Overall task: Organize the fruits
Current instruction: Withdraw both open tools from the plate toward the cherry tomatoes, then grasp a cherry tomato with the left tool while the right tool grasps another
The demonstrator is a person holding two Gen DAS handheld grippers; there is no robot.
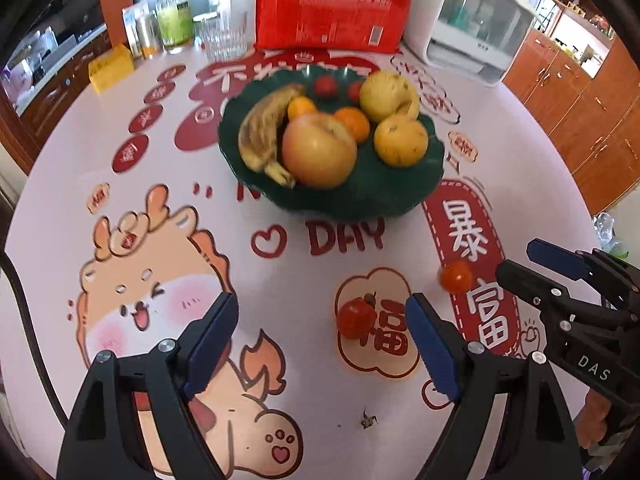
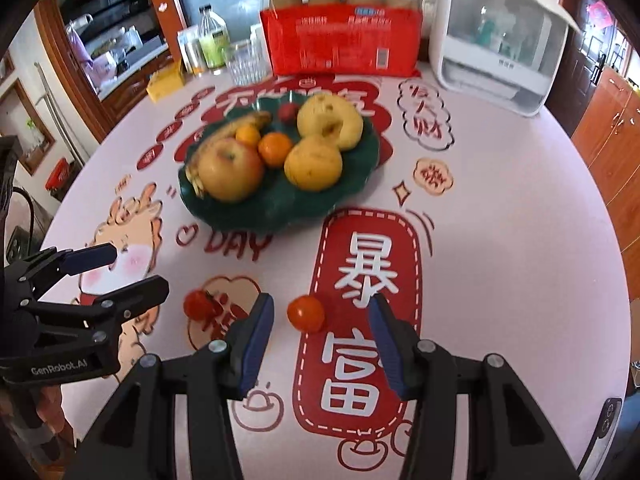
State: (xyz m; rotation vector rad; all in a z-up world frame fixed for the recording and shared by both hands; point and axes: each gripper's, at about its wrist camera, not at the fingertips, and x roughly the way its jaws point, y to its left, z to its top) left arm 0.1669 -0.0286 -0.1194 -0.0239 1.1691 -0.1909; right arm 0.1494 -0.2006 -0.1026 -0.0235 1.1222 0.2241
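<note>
A dark green plate holds a banana, an apple, oranges, pears and small tomatoes. Two cherry tomatoes lie loose on the printed tablecloth: one with a stem, the other further right. My left gripper is open and empty, the stemmed tomato between its fingers ahead. My right gripper is open and empty, straddling the other tomato. Each gripper also shows in the other's view: the right one and the left one.
At the table's back stand a red package, a drinking glass, bottles, a yellow box and a white appliance. A small stem scrap lies near the front. Wooden cabinets stand to the right.
</note>
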